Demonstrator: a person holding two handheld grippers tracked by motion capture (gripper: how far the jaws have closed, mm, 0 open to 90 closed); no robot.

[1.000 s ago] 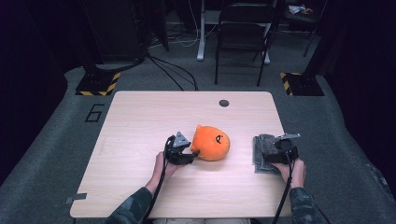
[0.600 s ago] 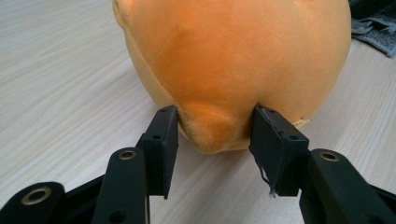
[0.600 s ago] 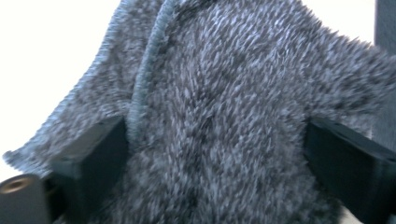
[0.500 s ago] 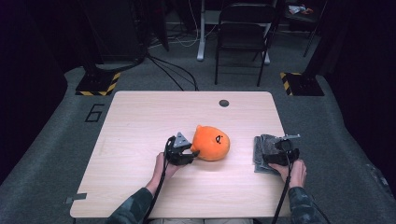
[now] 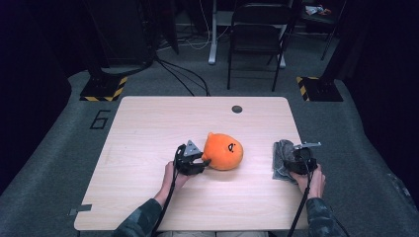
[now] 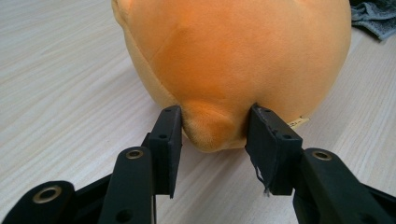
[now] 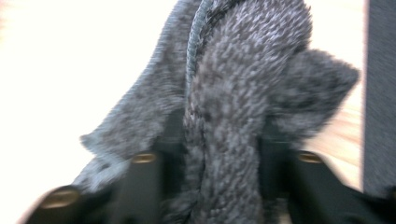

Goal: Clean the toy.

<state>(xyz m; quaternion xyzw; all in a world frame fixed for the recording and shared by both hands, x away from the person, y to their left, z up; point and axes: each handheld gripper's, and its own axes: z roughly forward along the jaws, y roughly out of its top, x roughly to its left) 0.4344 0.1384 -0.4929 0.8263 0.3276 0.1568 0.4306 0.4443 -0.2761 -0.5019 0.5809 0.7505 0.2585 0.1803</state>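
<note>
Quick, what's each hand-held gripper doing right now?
Left hand-held gripper: closing on a nub of the orange plush toy.
Right hand-held gripper: just closed on the grey cloth.

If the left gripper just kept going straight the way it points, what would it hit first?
The orange plush toy. The left gripper points straight at it, with a small bulge of the toy already between its jaws, which have just been closing. Nothing else lies in between.
</note>
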